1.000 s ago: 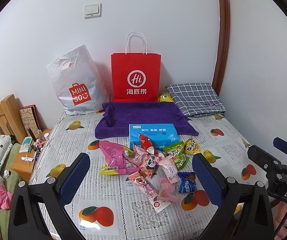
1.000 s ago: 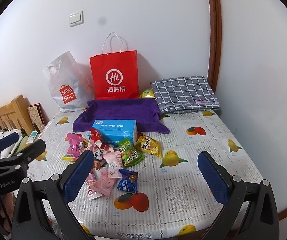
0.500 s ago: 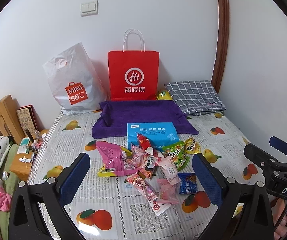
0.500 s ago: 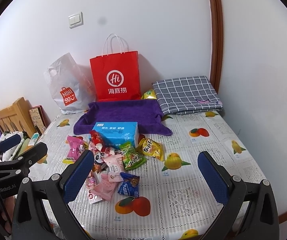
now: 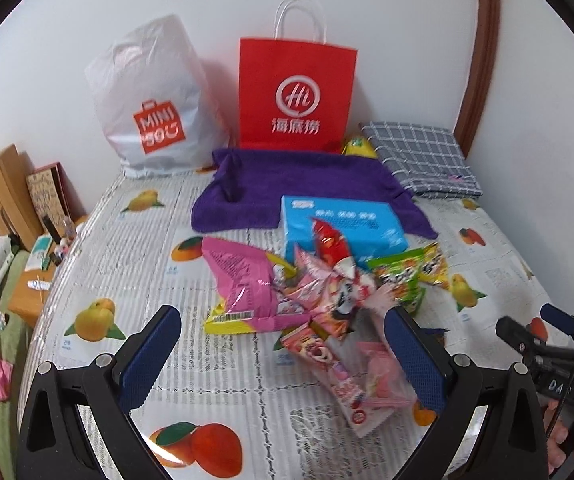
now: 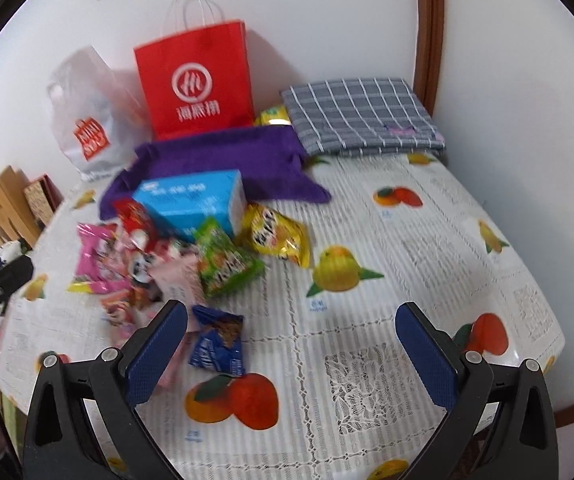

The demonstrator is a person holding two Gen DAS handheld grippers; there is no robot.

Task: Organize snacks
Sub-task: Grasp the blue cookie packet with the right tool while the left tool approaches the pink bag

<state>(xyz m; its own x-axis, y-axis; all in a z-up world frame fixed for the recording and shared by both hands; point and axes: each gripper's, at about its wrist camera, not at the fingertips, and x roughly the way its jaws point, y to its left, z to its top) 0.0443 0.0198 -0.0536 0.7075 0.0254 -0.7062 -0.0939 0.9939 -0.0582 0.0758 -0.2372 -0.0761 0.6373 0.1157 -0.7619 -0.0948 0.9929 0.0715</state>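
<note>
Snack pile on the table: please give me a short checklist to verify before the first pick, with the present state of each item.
1. Left gripper open and holding nothing: ok.
2. Right gripper open and holding nothing: ok.
3. Blue packet lies apart from the pile, easy to reach: ok.
4. Pink bag free of other packets: not ok, they overlap it.
5. Where the snacks go, red paper bag or elsewhere: cannot tell.

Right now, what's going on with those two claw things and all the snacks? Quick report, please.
Left gripper open, empty, above the snack pile. Right gripper open, empty, near the blue packet. Nothing grabbed yet. Blue box sits behind the pile; nothing blocking.
</note>
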